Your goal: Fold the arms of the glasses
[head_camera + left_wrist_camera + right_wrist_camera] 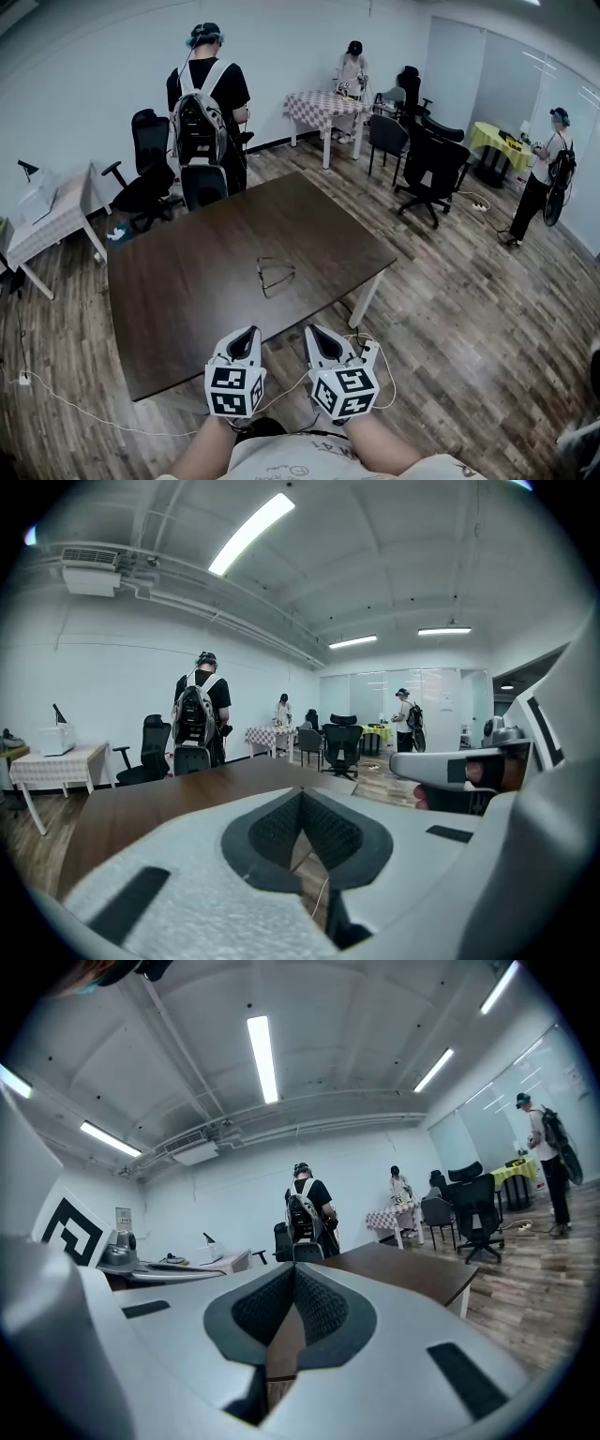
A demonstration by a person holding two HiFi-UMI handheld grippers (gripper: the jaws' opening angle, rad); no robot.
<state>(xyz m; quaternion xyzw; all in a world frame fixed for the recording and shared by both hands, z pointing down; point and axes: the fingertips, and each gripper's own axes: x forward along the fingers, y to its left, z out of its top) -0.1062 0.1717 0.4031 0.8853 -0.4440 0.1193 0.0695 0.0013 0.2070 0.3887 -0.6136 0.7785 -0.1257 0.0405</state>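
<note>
A pair of thin-framed glasses (275, 275) lies with its arms spread near the middle of the dark brown table (187, 281). Both grippers hover side by side over the table's near edge, well short of the glasses. My left gripper (251, 330) is shut with nothing in it, its jaw tips meeting in the left gripper view (302, 791). To its right, my right gripper (312, 329) is also shut and empty, its tips together in the right gripper view (293, 1267). Neither gripper view shows the glasses.
A person with a backpack (204, 103) stands beyond the table's far edge beside black office chairs (150, 173). A white side table (52, 220) stands at the left, a checkered table (319, 108) at the back, more chairs (427, 164) and a yellow table (497, 141) to the right. A cable (84, 408) lies on the floor.
</note>
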